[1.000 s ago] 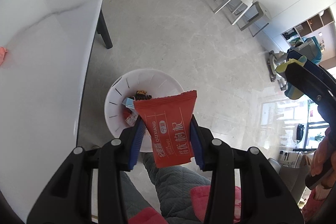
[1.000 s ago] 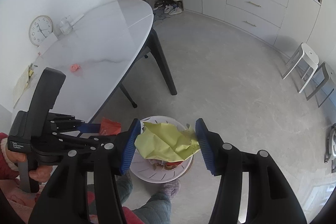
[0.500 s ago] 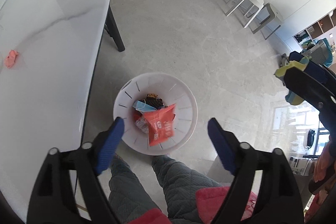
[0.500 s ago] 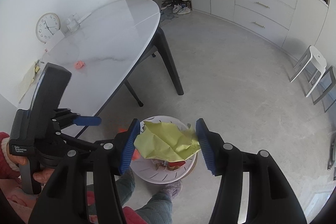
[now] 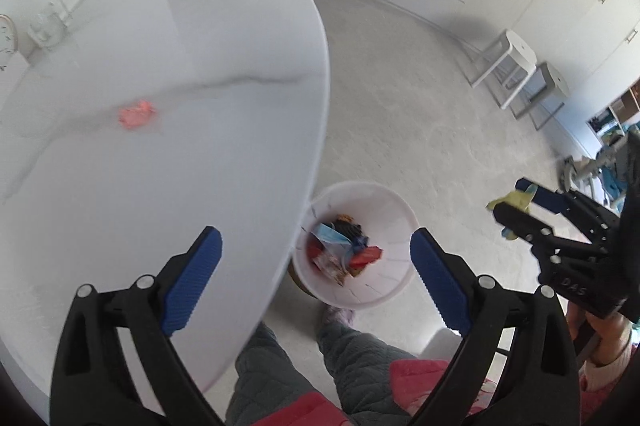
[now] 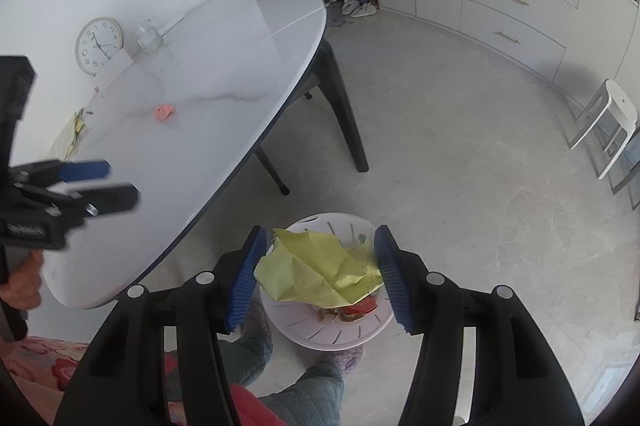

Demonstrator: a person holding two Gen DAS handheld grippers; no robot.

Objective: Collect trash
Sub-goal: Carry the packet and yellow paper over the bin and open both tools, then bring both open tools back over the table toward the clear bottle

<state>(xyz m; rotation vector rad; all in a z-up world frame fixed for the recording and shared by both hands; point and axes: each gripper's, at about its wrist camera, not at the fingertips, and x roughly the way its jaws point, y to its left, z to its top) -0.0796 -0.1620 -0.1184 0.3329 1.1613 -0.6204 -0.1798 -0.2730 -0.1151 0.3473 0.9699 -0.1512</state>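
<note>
A pale grey stone-look floor point(image 6: 460, 162) runs back to a wall of cream drawer cabinets point(image 6: 516, 2), with a row of shoes point(image 6: 352, 6) in a low recess and two white stools point(image 5: 516, 66) standing near the cabinets. An oval white marble-look table point(image 6: 208, 98) on dark legs takes up the left side of the room; a round wall clock point(image 6: 99, 44) leans at its far edge beside a clear glass point(image 6: 148, 36), and a small pink crumpled scrap point(image 5: 137, 114) lies well out on the tabletop, apart from everything else. On the floor just beside the near end of the table, in front of the person's grey quilted trousers and slippers, stands a white slotted waste bin point(image 5: 396, 286). Inside it lie a red snack wrapper point(image 5: 366, 255), a blue face mask point(image 5: 332, 238) and other dark and colourful wrappers. The left gripper point(image 5: 316, 278) hangs above the table edge and the bin with its blue-padded fingers spread wide and nothing between them. The right gripper point(image 6: 318, 274) is over the bin, its fingers clamped on a crumpled yellow-green paper point(image 6: 320, 272) that covers much of the bin's opening in the right wrist view.
</note>
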